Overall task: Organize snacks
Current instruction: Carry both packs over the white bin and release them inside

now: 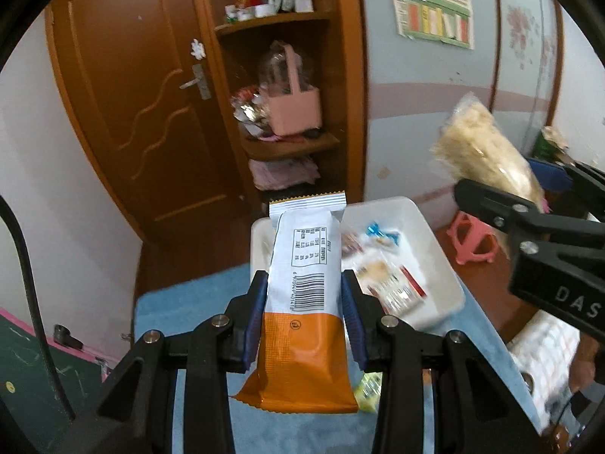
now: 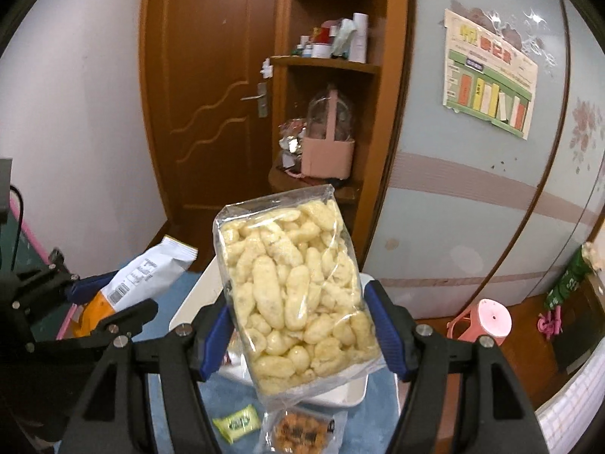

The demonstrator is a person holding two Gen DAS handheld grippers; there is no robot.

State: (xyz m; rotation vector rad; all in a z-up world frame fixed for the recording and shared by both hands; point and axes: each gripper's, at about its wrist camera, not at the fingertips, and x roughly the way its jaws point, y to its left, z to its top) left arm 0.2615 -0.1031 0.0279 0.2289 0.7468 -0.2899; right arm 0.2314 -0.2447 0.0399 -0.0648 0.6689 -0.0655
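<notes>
Fingers (image 1: 257,302) on the left gripper (image 1: 304,317) are clamped on the sides of a white-and-orange snack bar (image 1: 306,295), barcode side toward the camera, orange end hanging toward the wrist. Right gripper (image 2: 302,325) has its blue pads pressed on both long edges of a clear bag of puffed corn snacks (image 2: 295,295); wider stance because the bag is wider. Neither grip is slack.

Why held this way, my read: both packs are pinched across the narrow width near the lower half, so the free end points forward and can go nose-first into the white tray (image 1: 435,265). Both are held in the air above the blue-covered surface (image 1: 196,302), not touching it or the tray. From the left wrist the puff bag shows high at right, blurred. Looks like mid-carry, drop-off not yet done.

Counts:
- grippers: two, one pack each
- white tray: one, on the blue surface ahead of both grippers
- packs already in the tray: at least three, a red-and-white packet (image 1: 393,283), a blue-wrapped candy (image 1: 378,230), and one more blurred; exact number unclear
- loose on the surface near the tray: two, a small yellow-green packet (image 2: 237,423) and a clear pack of dark brown snacks (image 2: 302,433)

Those two loose ones are likely still to sort. Pink stool (image 2: 484,321) on the floor at right, one; not part of the job.
</notes>
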